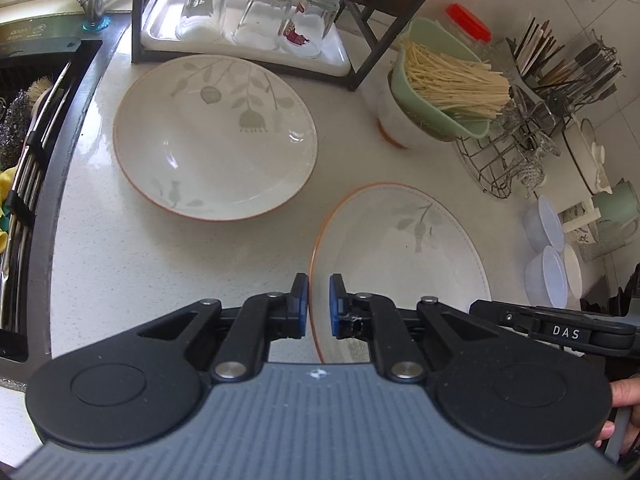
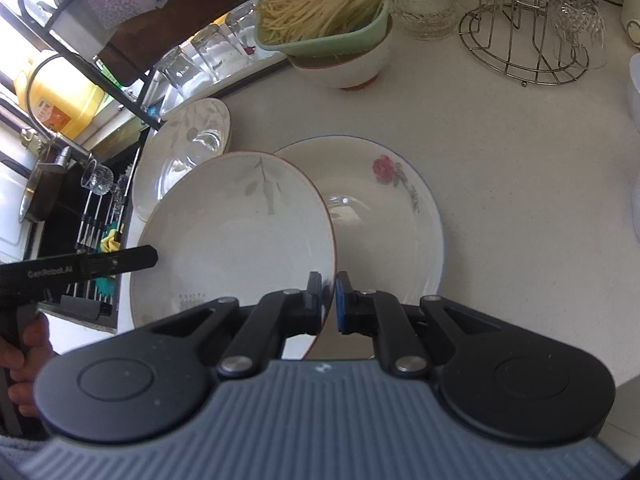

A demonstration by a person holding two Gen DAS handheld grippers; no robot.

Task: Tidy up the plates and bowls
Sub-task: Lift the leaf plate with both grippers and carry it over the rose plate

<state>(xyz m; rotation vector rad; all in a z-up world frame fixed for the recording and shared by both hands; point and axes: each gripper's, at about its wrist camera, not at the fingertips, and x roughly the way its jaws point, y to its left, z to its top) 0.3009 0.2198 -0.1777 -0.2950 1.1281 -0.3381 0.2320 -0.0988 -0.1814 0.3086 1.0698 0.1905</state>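
A: Pale speckled worktop [image 1: 132,264], a dark sink [image 1: 24,184] along its left edge. Where is the plate being handled?

B: The leaf-patterned plate [image 2: 236,236] is held by both tongs. The left tongs [image 1: 319,306] are clamped on its near-left rim, pads nearly together with only the rim between them. The right tongs [image 2: 329,300] are pinched just as tightly on the opposite rim. From the right wrist view the plate is tilted and clear of the worktop.

A: What lies under or beside it?

B: A rose-patterned plate [image 2: 392,216] lies flat on the worktop, partly hidden behind the held plate's right edge. A second leaf-patterned plate [image 1: 216,136] lies flat further left, nearer the sink and apart from the held one.

A: And around them?

B: A dark-framed rack [image 1: 360,12] stands at the back, with upturned glasses [image 1: 264,16] on a white tray [image 1: 344,60] under it, just behind the flat leaf plate. To the right, a white bowl [image 2: 352,68] carries a green strainer [image 2: 352,36] full of pale noodles [image 2: 320,4]. Beyond that is a wire stand [image 2: 520,44] with glassware, and small white bowls [image 1: 548,248] sit at the far right. A hand [image 2: 24,348] grips the left handle.
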